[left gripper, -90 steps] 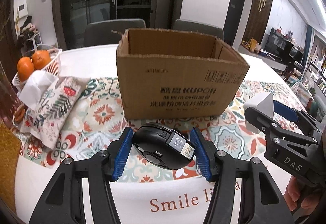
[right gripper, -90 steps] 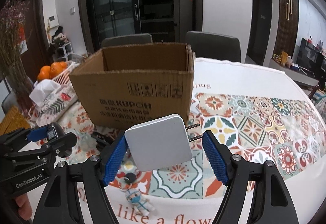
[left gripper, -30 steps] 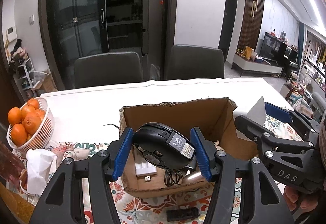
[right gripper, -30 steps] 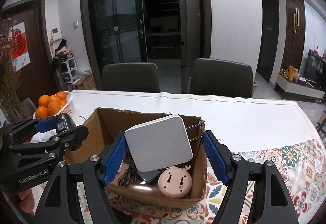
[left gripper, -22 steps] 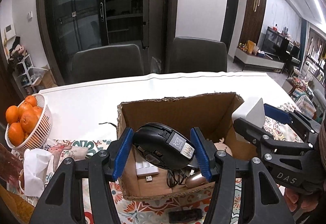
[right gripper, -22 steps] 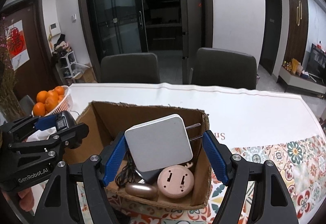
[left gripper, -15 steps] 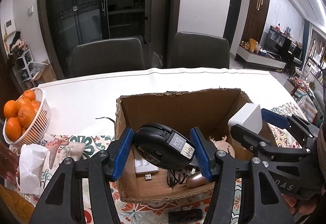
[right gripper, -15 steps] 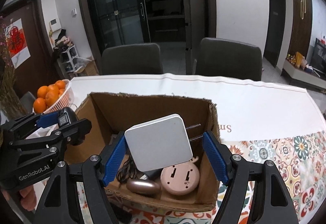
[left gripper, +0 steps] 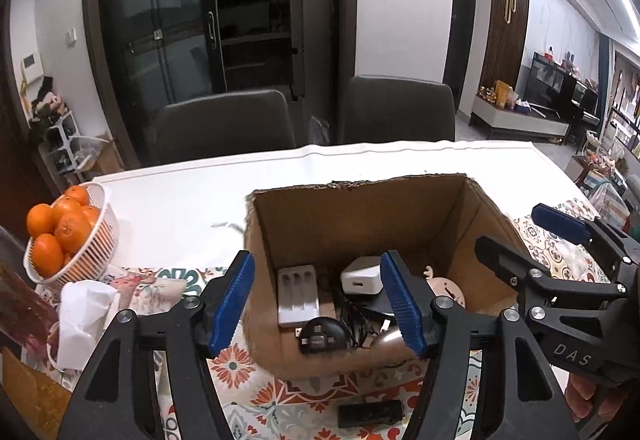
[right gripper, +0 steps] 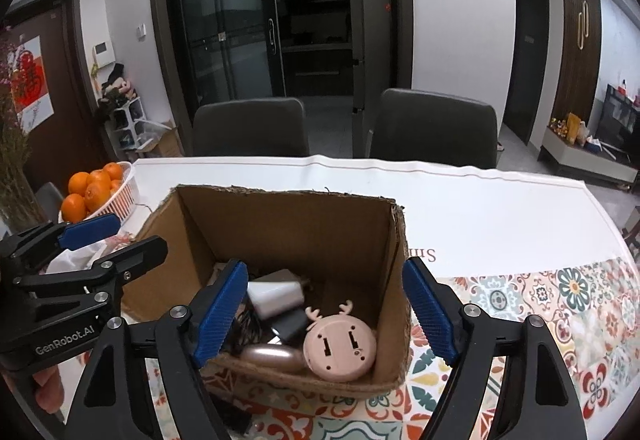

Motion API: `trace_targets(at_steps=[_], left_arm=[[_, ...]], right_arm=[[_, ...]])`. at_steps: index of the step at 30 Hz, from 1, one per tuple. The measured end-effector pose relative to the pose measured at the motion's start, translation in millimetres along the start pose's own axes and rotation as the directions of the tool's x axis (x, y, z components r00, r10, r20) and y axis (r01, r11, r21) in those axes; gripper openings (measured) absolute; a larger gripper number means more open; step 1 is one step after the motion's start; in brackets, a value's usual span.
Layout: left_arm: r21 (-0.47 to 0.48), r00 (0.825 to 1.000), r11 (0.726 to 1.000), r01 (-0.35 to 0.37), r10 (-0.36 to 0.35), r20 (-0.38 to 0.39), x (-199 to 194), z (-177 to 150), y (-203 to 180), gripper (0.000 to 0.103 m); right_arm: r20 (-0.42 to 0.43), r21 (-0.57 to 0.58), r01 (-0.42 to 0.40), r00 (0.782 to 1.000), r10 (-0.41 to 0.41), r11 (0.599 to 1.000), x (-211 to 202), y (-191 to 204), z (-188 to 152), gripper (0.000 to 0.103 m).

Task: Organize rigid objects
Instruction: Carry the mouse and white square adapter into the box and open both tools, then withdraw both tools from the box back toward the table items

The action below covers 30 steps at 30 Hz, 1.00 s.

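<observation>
An open cardboard box [left gripper: 360,208] [right gripper: 280,216] stands on the table. Inside lie the black mouse [left gripper: 322,336], the white charger [left gripper: 361,275] [right gripper: 274,293], a white battery case [left gripper: 298,294], a pink deer-shaped gadget [right gripper: 340,346], a rose-gold oval item [right gripper: 270,357] and black cables. My left gripper [left gripper: 322,306] is open and empty above the box's near left part. My right gripper [right gripper: 324,314] is open and empty above the box's near edge; it also shows in the left wrist view [left gripper: 532,240].
A white basket of oranges [left gripper: 66,236] and a tissue pouch [left gripper: 84,316] sit to the left. A small black item [left gripper: 370,414] lies on the patterned cloth in front of the box. Two dark chairs [right gripper: 248,128] stand behind the table.
Both grippers have opened over the box. The mouse dropped from the left gripper and the white charger from the right; both now lie inside the box.
</observation>
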<state>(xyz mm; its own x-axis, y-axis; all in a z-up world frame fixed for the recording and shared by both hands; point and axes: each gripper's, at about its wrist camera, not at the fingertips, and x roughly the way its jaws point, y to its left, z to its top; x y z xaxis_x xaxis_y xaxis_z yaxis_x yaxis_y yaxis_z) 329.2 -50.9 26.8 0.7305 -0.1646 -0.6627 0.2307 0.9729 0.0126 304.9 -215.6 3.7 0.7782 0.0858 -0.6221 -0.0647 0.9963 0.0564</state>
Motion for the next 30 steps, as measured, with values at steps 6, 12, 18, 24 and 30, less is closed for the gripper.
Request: trace_targets(at_steps=[6, 12, 18, 24, 30], left_arm=[[-0.002, 0.999, 1.0, -0.015, 0.015, 0.047, -28, -11, 0, 0.068], [-0.003, 0.997, 1.0, -0.031, 0.031, 0.074, -48, -23, -1, 0.071], [0.001, 0.994, 0.999, -0.044, 0.044, 0.103, -67, -37, -4, 0.076], [0.001, 0.992, 0.999, -0.046, 0.045, 0.117, -80, -54, -5, 0.086], [-0.009, 0.99, 0.998, -0.056, 0.056, 0.126, -90, -73, -4, 0.093]], right_arm=[[0.055, -0.021, 0.025, 0.998, -0.023, 0.999, -26, 6, -4, 0.08], [0.108, -0.034, 0.043, 0.993, -0.039, 0.998, -54, 13, -13, 0.08], [0.125, -0.034, 0.047, 0.991, -0.043, 0.998, -70, 17, -26, 0.08], [0.139, -0.028, 0.058, 0.989, -0.054, 0.998, -85, 20, -39, 0.08], [0.148, -0.018, 0.08, 0.986, -0.076, 0.997, -97, 25, -55, 0.08]])
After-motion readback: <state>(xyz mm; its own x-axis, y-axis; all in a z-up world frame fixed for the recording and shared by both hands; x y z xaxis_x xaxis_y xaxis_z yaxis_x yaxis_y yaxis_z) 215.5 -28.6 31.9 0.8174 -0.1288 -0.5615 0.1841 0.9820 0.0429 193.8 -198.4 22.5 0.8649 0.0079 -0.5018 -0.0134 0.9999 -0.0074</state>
